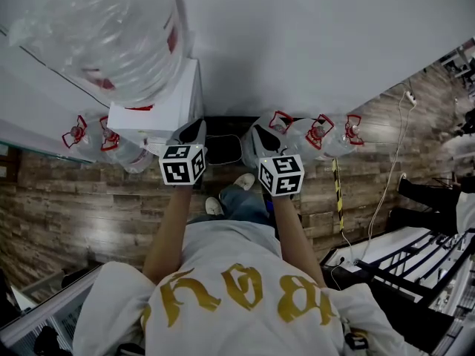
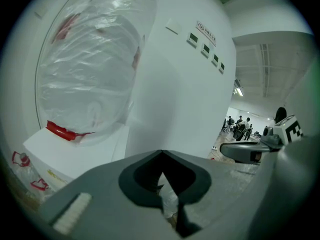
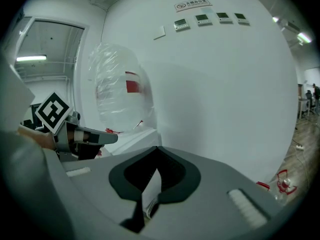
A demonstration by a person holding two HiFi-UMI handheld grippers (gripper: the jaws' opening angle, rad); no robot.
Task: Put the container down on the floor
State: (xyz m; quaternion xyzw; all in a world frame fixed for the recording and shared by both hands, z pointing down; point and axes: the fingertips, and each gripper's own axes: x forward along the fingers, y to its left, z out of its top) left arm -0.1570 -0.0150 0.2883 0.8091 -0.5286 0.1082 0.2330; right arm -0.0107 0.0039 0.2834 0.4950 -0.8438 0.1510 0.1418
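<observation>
Container between left hand-held gripper and right hand-held gripper, jaws together

grippers: two, the left gripper and the right gripper
marker cubes: two, one on each gripper
container: one, dark, far, by the wall
wrapped bottle: one, far left
dispenser: one, white, under that bottle
red-capped jugs: five, two left of the dispenser, three at the right
wall displays: four in a row
shoes: two, near
</observation>
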